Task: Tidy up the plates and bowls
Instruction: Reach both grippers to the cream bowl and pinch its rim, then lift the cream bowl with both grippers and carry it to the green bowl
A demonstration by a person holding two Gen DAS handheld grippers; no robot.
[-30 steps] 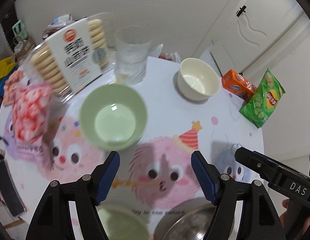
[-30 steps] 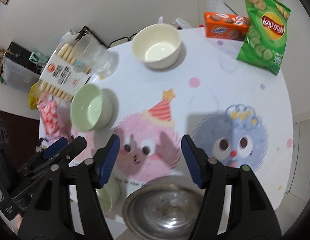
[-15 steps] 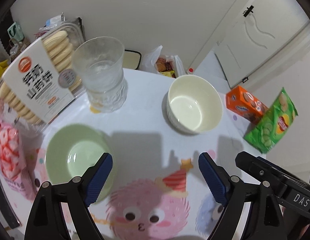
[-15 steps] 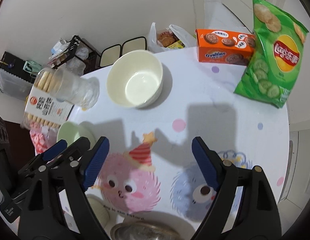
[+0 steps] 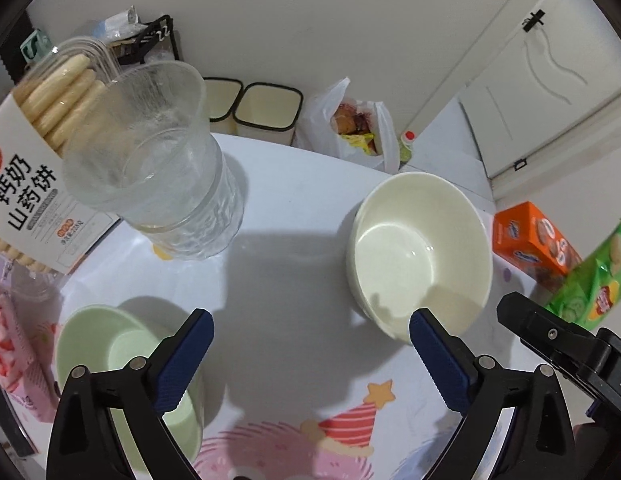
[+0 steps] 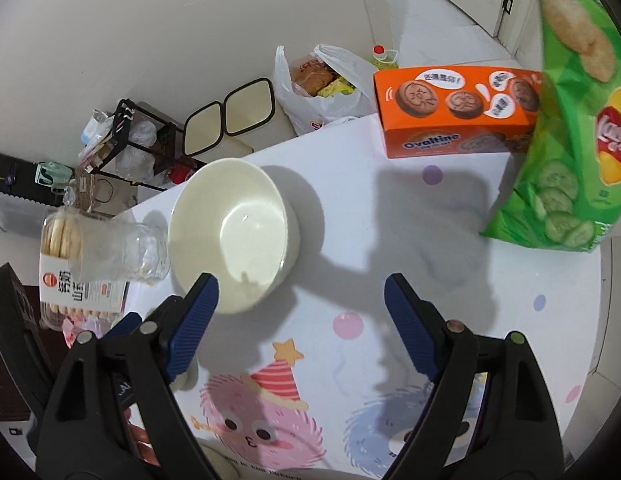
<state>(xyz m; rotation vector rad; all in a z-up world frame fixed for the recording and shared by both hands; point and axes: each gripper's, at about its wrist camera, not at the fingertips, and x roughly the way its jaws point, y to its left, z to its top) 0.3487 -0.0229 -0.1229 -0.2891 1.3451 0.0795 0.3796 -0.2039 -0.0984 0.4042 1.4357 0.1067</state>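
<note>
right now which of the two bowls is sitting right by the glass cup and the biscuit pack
The pale green bowl, low on the left under the left tongs. The cream bowl stands apart, toward the orange box.

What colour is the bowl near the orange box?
Cream white bowl, plain, no pattern; clearest in the right wrist view.

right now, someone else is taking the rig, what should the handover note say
Left gripper: open, empty, above the table between the two bowls.
Right gripper: open, empty, its left finger by the cream bowl's near rim.
Cream bowl: upright and empty at the far side, near the orange box.
Green bowl: upright, near left, beside the glass.
Done: nothing stacked.
Left: grip one bowl and nest them together.
</note>
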